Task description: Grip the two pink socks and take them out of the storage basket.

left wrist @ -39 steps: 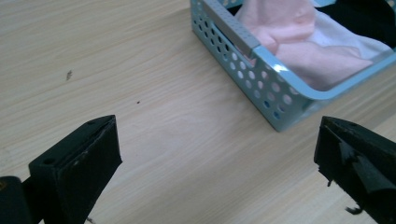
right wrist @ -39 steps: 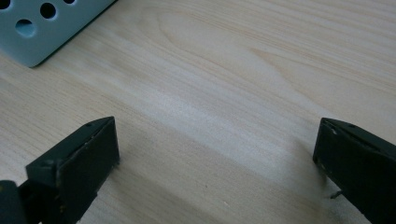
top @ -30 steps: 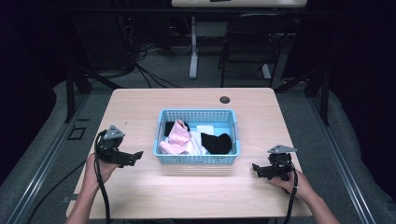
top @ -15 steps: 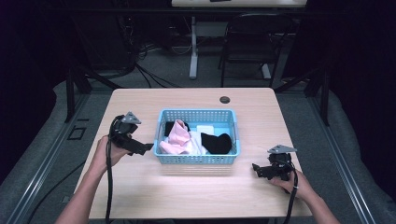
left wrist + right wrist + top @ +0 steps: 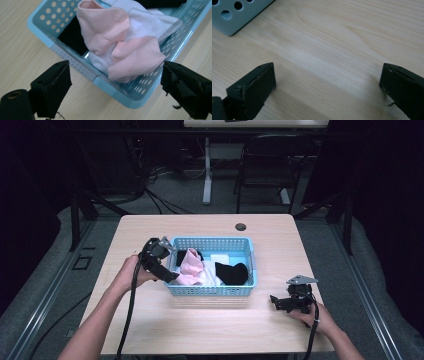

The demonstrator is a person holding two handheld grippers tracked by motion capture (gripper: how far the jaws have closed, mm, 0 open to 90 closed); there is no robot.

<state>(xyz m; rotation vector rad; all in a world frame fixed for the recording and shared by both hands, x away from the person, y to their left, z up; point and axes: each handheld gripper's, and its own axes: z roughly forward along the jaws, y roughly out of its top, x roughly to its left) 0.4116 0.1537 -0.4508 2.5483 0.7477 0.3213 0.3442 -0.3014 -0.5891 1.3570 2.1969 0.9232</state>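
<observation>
One view alone: pink sock [image 5: 120, 45] between left tool [image 5: 115, 82] jaws

The setting was a recording lab: beyond the left gripper [image 5: 170, 275], a pale wooden table [image 5: 200, 225] stood amid black frame struts [image 5: 80, 215], loose floor cables [image 5: 160, 195] and grey carpet [image 5: 30, 310].

The left gripper [image 5: 170, 274], jaws apart and just narrowing, hovers at the blue basket's [image 5: 212, 291] nine o'clock rim over pink cloth [image 5: 189, 266]. The right gripper [image 5: 280, 302] rests on the table [image 5: 210, 325] at the basket's four o'clock.
</observation>
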